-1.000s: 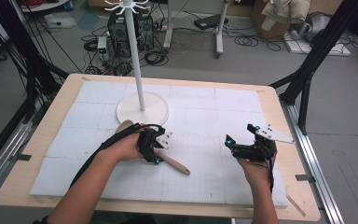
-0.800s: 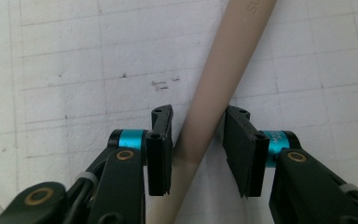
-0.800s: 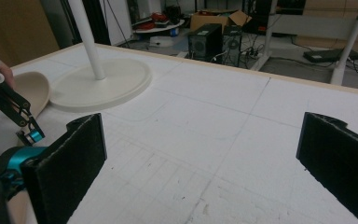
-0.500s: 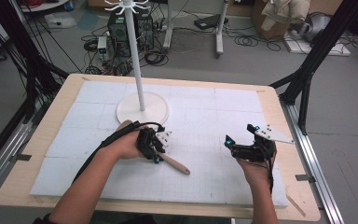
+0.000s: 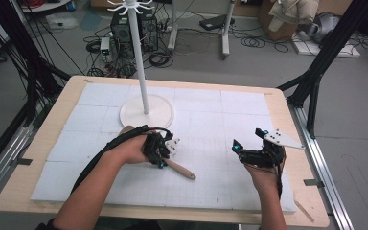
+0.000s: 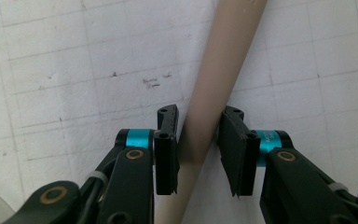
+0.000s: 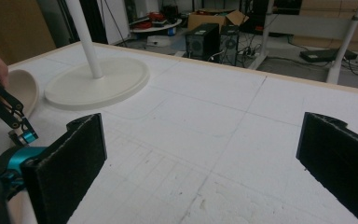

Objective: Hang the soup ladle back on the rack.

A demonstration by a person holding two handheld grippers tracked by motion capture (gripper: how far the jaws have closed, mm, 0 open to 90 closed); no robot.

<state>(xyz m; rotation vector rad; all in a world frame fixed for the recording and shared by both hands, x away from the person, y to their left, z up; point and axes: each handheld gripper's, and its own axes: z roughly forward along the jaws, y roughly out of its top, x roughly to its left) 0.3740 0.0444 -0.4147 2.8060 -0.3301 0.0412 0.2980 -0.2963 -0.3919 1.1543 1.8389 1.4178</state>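
Observation:
A beige spoon lies on the white gridded mat, its handle (image 5: 182, 170) pointing toward the front right. Its bowl (image 7: 21, 91) sits by the person's left hand. My left gripper (image 5: 162, 160) points down over the handle. In the left gripper view the handle (image 6: 228, 46) runs between the pads of the left gripper (image 6: 198, 149); the jaws have just been closing and both pads touch it. My right gripper (image 5: 249, 146) rests over the mat's right side, and in the right gripper view my right gripper (image 7: 200, 172) stands wide open with nothing between the pads.
A white stand with a round base (image 5: 146, 110) and a tall pole with hooks on top stands at the mat's back left, its base (image 7: 98, 81) close behind the spoon. The wooden table edge (image 5: 287, 103) frames the mat; cables and boxes lie on the floor beyond.
The left gripper's jaws have drawn in around the spoon handle while the hand barely shifted. The right gripper has stayed where it was.

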